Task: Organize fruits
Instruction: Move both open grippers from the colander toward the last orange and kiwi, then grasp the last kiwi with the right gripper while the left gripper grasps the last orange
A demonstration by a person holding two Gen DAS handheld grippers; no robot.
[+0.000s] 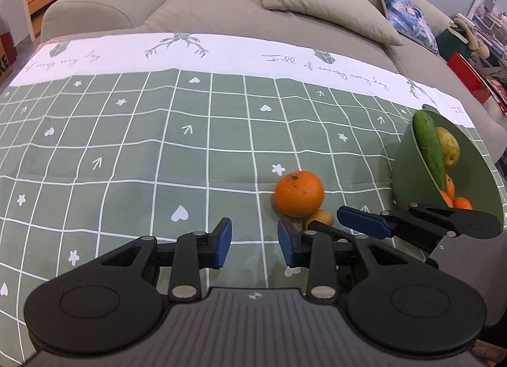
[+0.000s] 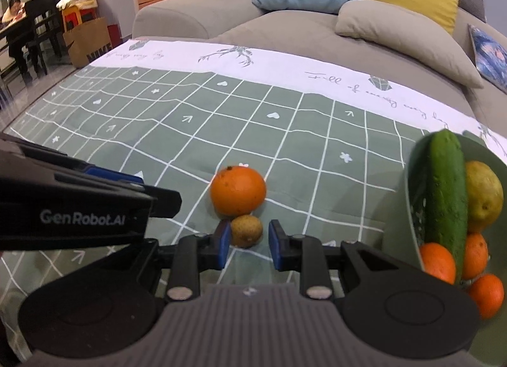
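An orange [image 1: 299, 193] [image 2: 238, 190] lies on the green checked tablecloth [image 1: 133, 158] [image 2: 285, 132]. A small yellow-brown fruit [image 2: 246, 230] [image 1: 320, 218] touches its near side. My right gripper [image 2: 249, 244] is open, its blue pads on either side of the small fruit, not gripping it. It also shows in the left wrist view [image 1: 364, 223]. My left gripper [image 1: 254, 243] is open and empty, just left of the fruits; it shows at the left of the right wrist view [image 2: 95, 199]. A green bowl [image 1: 408, 177] [image 2: 412, 177] at the right holds a cucumber [image 2: 446, 196], a yellow pear [image 2: 484, 192] and several oranges.
A grey sofa [image 1: 221, 12] [image 2: 285, 31] with blue, yellow and beige cushions stands behind the table. A person sits at a dark table at the far left in the right wrist view [image 2: 12, 9]. A brown paper bag [image 2: 88, 41] stands on the floor.
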